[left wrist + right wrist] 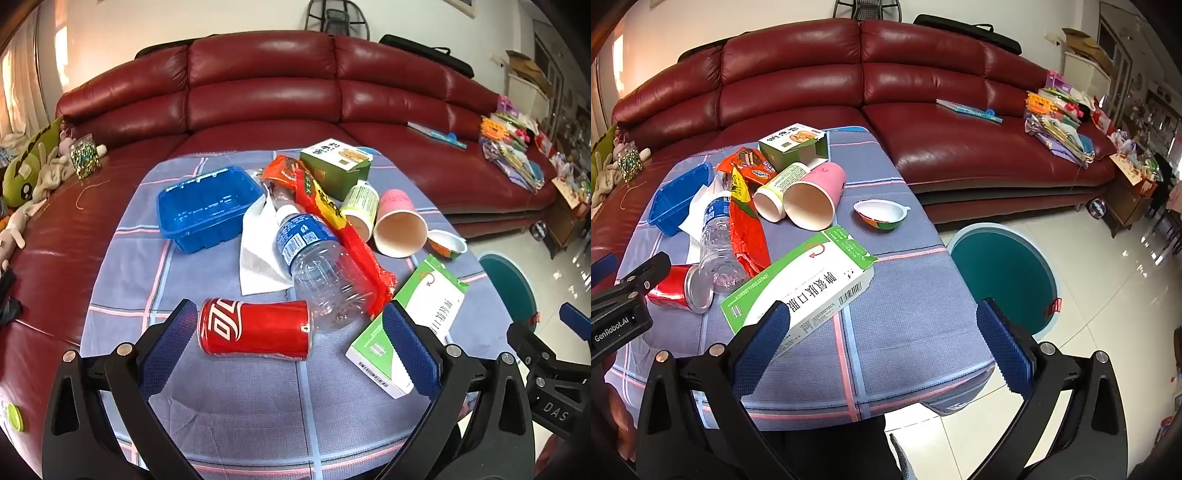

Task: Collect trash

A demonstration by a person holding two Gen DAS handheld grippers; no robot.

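Note:
Trash lies on a blue plaid-covered table (229, 402). A red cola can (255, 328) lies on its side just ahead of my open, empty left gripper (291, 339). Behind it lie a clear water bottle (317, 262), a red wrapper (347, 236) and a white napkin (258, 254). A green-and-white medicine box (801, 288) lies in front of my open, empty right gripper (882, 332), its near end by the left finger (764, 339). A teal trash bin (1004, 273) stands on the floor right of the table.
A blue plastic tray (207, 210), green carton (336, 166), pink paper cup (816, 199), white-green cup (779, 192) and a small bowl-shaped lid (882, 214) also lie on the table. A red leather sofa (923, 122) curves behind, with toys and papers on it.

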